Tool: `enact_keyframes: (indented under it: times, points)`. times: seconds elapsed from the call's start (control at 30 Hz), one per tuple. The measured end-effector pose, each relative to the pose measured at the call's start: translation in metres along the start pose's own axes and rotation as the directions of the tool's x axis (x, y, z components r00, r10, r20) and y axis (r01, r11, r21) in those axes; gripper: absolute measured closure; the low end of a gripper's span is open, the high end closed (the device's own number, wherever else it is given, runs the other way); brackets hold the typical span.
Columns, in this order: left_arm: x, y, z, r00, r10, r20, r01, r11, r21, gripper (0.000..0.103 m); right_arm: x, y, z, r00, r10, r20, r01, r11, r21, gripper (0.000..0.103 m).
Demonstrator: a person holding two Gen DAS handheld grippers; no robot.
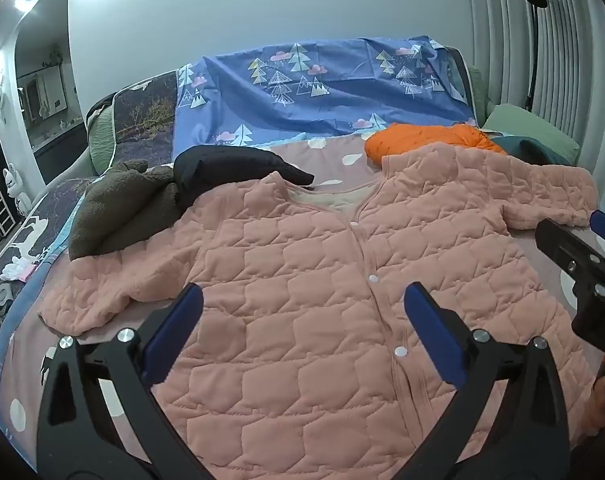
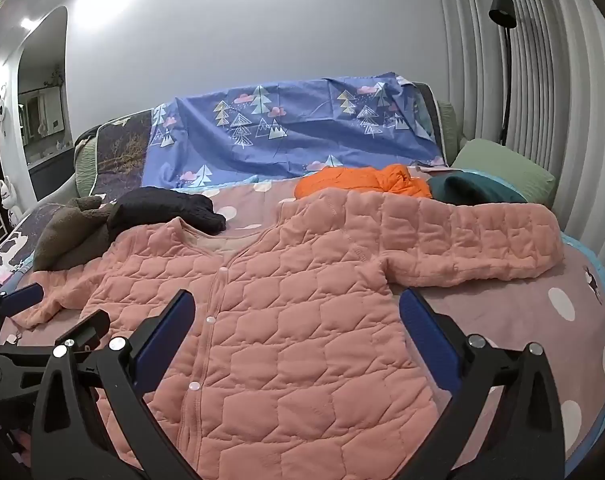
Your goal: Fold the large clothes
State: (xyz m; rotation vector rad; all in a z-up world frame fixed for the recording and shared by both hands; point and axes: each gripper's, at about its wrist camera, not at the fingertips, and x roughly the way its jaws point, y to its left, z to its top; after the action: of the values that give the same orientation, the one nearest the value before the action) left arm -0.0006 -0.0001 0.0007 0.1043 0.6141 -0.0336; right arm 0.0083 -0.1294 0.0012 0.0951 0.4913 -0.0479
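One big bed (image 1: 542, 248) with a pink spotted cover is holding everything. One blue sheet (image 1: 322, 92) with little trees is hanging over the far end of the bed.

One pink quilted jacket (image 1: 302, 280) is lying flat in the middle of the bed, front side up, reaching to the near edge. Its two sleeves are sticking out, one toward the left edge and one toward the right edge. Four white snaps are showing down its front.

Four smaller clothes are sitting behind the jacket. One brown fuzzy piece (image 1: 114, 212) is lying near the left edge, and one black piece (image 1: 230, 172) is touching it and the jacket's left shoulder. One orange piece (image 1: 426, 140) is bunched up at the jacket's right shoulder, and one dark green piece (image 2: 470, 190) is lying next to it, near the far right corner.

One left gripper (image 1: 302, 320) is hanging over the jacket's lower front with its jaws wide open, holding nothing. One right gripper (image 2: 296, 320) is hanging over the jacket's right side, jaws also spread wide, holding nothing.
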Motion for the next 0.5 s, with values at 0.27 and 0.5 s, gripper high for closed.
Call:
enact_keyframes:
  times: [0.27,0.5]
  points:
    - [-0.0020,0.0003,-0.0009,1.000,-0.012,-0.013,0.012,1.000,-0.008,0.002,-0.0060,0.0009,0.0034,1.000,-0.010,-0.007,0.010,1.000,0.005,0.001]
    - [-0.0060,-0.0037,-0.0008,1.000,-0.017,-0.024,0.017,1.000,-0.004,0.002,-0.0037,0.0022,0.0066,0.998,-0.048,-0.038,0.048,0.999,0.001,0.001]
